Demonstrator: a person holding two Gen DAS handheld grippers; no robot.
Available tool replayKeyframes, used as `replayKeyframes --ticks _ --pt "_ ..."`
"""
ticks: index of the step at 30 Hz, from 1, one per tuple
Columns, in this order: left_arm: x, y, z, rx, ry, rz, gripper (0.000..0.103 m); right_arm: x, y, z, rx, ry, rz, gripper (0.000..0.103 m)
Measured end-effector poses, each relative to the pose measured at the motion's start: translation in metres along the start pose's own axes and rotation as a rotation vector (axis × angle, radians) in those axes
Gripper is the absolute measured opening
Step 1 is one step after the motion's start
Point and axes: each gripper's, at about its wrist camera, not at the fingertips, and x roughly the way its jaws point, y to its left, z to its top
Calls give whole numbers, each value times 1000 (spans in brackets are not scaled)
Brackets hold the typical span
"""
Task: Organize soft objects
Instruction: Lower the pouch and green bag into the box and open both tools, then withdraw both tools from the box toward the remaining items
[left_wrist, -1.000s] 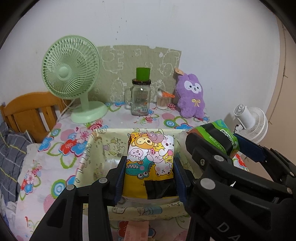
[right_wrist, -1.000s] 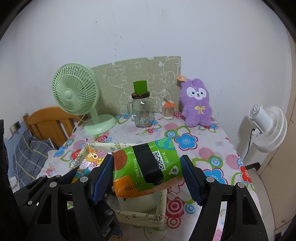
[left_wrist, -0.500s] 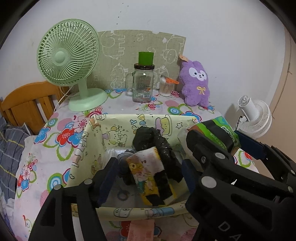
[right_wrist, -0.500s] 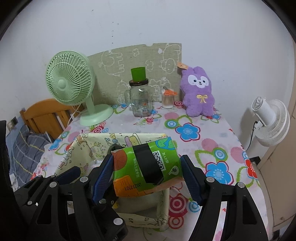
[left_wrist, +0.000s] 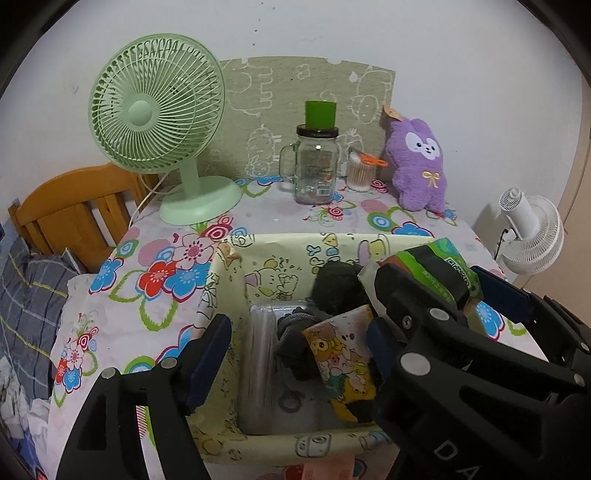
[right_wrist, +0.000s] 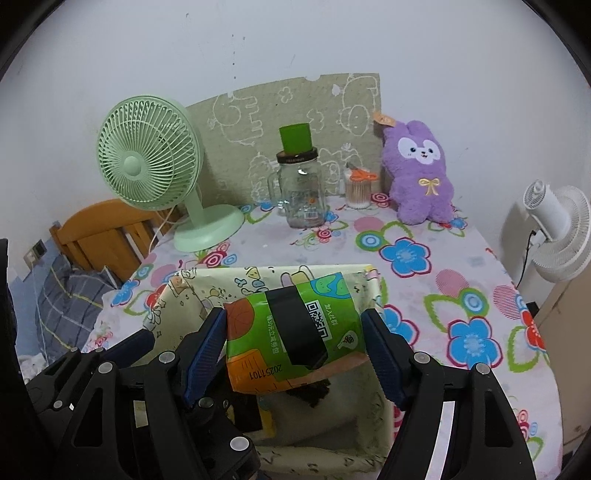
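A pale cartoon-print fabric basket (left_wrist: 280, 243) (right_wrist: 207, 291) sits on the flowered tablecloth. Inside it a yellow cartoon tissue pack (left_wrist: 340, 354) lies tilted against a black bundle (left_wrist: 336, 284) and a grey sock (left_wrist: 291, 325). My left gripper (left_wrist: 295, 350) hangs over the basket, jaws opening, and its pads touch nothing. My right gripper (right_wrist: 295, 332) holds a green tissue pack (right_wrist: 295, 325) (left_wrist: 436, 266) above the basket's right side. Its jaws are starting to open, but the pads still touch the pack's ends. A purple plush bunny (right_wrist: 421, 173) stands at the back right.
At the back of the table stand a green desk fan (left_wrist: 155, 103), a glass jar with a green cap (left_wrist: 316, 170) and a cotton-swab tub (left_wrist: 360, 171). A white fan (left_wrist: 532, 229) stands off the right edge. A wooden headboard (left_wrist: 74, 210) is at the left.
My left gripper opened and let go of the yellow pack, which fell into the basket. Both grippers came lower and closer to the basket. The green pack stays in my right gripper.
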Motion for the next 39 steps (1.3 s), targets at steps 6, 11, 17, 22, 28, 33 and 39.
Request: replayKeyframes --ticks 6,11,17,22,28,33,39 --pt "5 3 3 -3 3 -15 80 9 3 4 9 14 -18 87" --pt "8 2 7 11 4 -15 80 15 2 6 14 21 -19 95" --pt "5 -1 5 22 -4 -15 85 13 -1 5 26 30 -20 96" --pt "-3 -6 3 31 -23 -1 91 5 -3 3 24 26 -32 96" --pt "-15 -9 -1 35 -36 -9 92 -11 -2 2 -6 8 -66 97" --pt "-30 -13 -4 41 -57 -15 93 -27 -3 0 -7 -11 -63 97" --pt "-48 -17 -7 45 -91 -8 94 -48 1 -1 -27 -33 -75 97"
